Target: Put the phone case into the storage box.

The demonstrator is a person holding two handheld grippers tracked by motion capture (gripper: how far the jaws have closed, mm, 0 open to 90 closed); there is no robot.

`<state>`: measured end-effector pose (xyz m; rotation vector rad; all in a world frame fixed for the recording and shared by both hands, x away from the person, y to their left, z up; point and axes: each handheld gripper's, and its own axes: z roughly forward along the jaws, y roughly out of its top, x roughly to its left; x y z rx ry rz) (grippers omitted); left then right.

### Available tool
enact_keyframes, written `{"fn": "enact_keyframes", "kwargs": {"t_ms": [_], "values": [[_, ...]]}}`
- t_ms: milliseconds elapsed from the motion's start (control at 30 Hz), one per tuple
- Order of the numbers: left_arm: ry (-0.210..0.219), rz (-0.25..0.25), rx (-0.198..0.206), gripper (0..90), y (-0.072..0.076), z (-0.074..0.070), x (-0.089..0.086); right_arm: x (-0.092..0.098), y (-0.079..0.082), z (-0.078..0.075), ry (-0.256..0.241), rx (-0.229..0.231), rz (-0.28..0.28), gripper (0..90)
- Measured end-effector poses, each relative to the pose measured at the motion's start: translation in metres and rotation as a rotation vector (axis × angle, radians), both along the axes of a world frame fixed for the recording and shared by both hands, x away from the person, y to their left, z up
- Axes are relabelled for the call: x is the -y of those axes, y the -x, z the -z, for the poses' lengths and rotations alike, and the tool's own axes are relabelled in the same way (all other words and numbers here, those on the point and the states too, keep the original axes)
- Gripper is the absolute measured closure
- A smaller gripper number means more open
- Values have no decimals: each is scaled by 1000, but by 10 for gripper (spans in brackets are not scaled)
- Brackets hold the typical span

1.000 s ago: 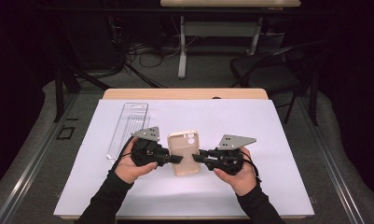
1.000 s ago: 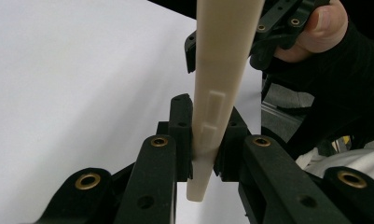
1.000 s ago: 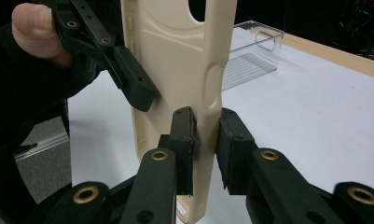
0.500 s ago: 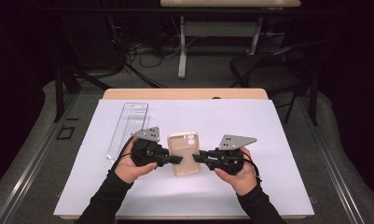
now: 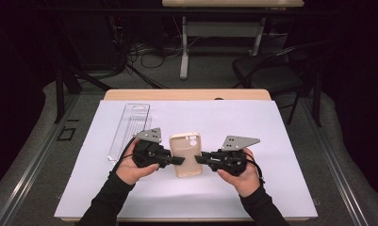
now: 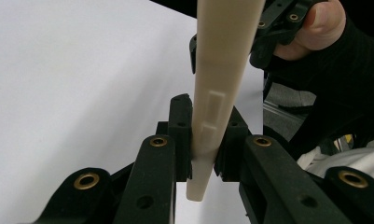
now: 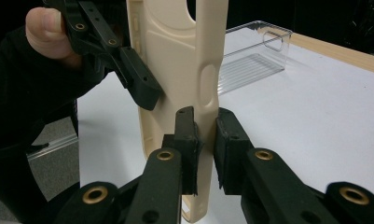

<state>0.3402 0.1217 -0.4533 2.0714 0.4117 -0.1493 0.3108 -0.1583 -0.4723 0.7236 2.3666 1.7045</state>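
A beige phone case (image 5: 186, 153) is held just above the white mat, camera cutout at its far end. My left gripper (image 5: 177, 160) is shut on its left edge and my right gripper (image 5: 199, 159) is shut on its right edge. In the left gripper view the case (image 6: 222, 70) stands edge-on, with the left gripper (image 6: 204, 140) clamped on its side wall near the button bumps. In the right gripper view the right gripper (image 7: 204, 135) pinches the case (image 7: 175, 60) on its near rim, and the left gripper's finger (image 7: 138, 81) grips the opposite rim.
A clear plastic box (image 5: 129, 129) lies on the white mat (image 5: 281, 141) to the left, behind the left hand; it also appears as the clear box (image 7: 254, 56) in the right gripper view. The wooden table edge (image 5: 186, 94) runs along the back.
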Motion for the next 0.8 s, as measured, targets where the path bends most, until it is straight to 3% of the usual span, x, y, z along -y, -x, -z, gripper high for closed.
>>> {"fn": "enact_keyframes", "kwargs": {"t_ms": [800], "values": [[11,-9,0,769,0,0,0,-1,1,0,-1,0,-3,814]]}}
